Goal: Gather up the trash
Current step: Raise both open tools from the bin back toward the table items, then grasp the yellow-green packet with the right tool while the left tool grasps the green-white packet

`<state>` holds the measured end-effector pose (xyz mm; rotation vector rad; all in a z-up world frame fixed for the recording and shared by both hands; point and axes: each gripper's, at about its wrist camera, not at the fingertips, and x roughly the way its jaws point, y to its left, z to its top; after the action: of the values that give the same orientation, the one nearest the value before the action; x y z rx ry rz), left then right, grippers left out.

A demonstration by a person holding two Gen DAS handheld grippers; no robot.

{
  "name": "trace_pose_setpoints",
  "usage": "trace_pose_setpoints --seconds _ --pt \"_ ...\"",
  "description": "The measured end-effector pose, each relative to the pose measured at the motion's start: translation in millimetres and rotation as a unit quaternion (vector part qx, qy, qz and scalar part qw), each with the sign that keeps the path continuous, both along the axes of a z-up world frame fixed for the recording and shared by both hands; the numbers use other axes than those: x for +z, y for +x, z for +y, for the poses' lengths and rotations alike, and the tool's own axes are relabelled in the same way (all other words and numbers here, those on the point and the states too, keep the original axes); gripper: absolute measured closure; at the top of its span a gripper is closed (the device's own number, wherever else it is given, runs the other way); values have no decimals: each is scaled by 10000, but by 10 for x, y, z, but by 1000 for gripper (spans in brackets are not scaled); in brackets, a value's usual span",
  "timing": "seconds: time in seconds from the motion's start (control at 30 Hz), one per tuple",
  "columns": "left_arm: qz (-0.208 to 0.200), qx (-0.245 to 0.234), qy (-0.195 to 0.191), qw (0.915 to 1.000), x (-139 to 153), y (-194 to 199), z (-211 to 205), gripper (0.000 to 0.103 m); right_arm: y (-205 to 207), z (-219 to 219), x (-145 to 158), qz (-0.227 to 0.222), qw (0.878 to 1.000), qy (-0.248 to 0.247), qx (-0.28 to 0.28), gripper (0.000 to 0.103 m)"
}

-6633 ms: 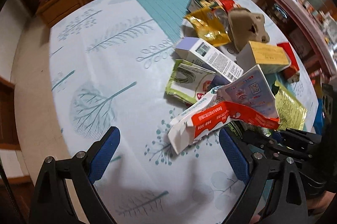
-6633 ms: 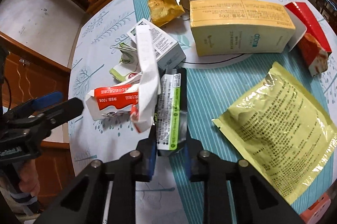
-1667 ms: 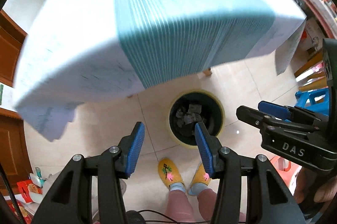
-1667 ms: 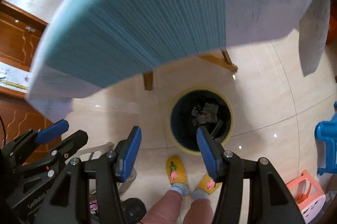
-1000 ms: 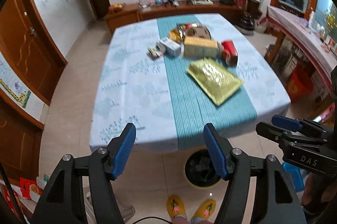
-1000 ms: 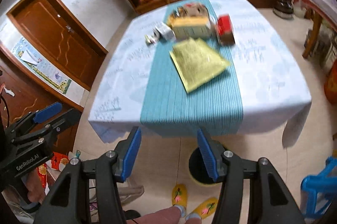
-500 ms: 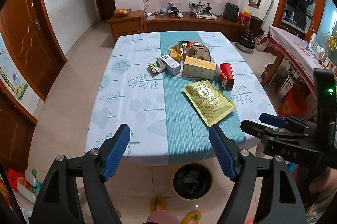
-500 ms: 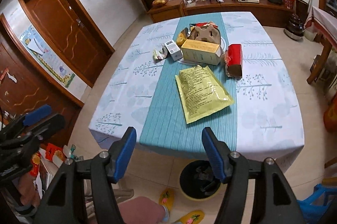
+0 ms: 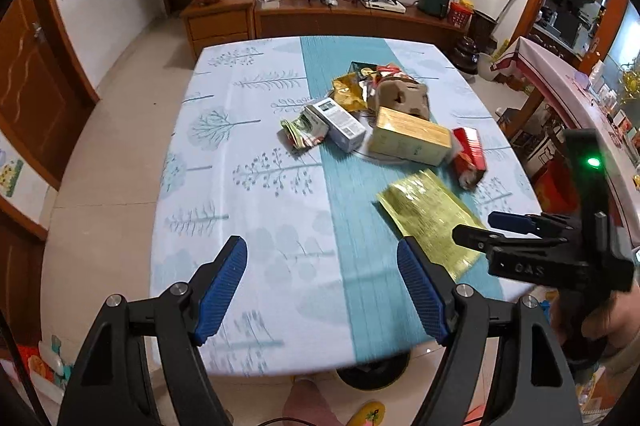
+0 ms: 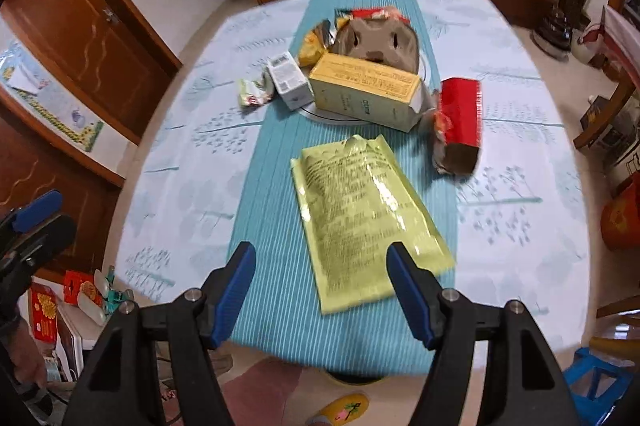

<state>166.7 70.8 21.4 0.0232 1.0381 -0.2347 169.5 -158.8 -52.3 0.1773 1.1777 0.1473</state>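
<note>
Trash lies on the table: a yellow foil pouch (image 10: pixel 356 214) (image 9: pixel 432 222) nearest me, then a yellow box (image 10: pixel 364 89), a red packet (image 10: pixel 458 117), a white box (image 10: pixel 290 79), a green wrapper (image 10: pixel 252 91), a brown pulp tray (image 10: pixel 376 39) and a gold bag (image 9: pixel 350 91). My right gripper (image 10: pixel 320 252) hangs open and empty over the pouch's near end. My left gripper (image 9: pixel 320 250) is open and empty above the bare cloth, left of the pouch. Each gripper shows in the other's view: the right gripper (image 9: pixel 478 226) and the left gripper (image 10: pixel 40 214).
A dark trash bin (image 9: pixel 372 374) stands on the floor under the table's (image 9: pixel 208 185) near edge, mostly hidden by it. A person's yellow slipper (image 10: pixel 344 412) is beside it. A blue stool (image 10: pixel 596 378) stands at the right, wooden doors at the left, a sideboard behind.
Both grippers swung up from over the floor bin and moved in over the table's near edge. Their jaws stand wider than a second ago. The carton and black packet seen earlier are gone from the table.
</note>
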Motion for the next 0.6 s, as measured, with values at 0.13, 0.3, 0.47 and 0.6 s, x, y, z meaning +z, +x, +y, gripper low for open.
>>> trace_pose_setpoints --seconds 0.13,0.3,0.47,0.6 --pt "149 -192 146 9996 -222 443 97 27 458 -11 -316 492 9987 -71 -73 35" --pt "393 -418 247 9980 -486 966 174 27 935 -17 -613 914 9953 -334 -18 35" --pt "560 -568 280 9964 -663 1370 207 27 1225 -15 -820 1336 9898 -470 115 31" --pt "647 -638 276 9955 -774 1647 224 27 1295 66 -868 1484 9851 -732 464 29"
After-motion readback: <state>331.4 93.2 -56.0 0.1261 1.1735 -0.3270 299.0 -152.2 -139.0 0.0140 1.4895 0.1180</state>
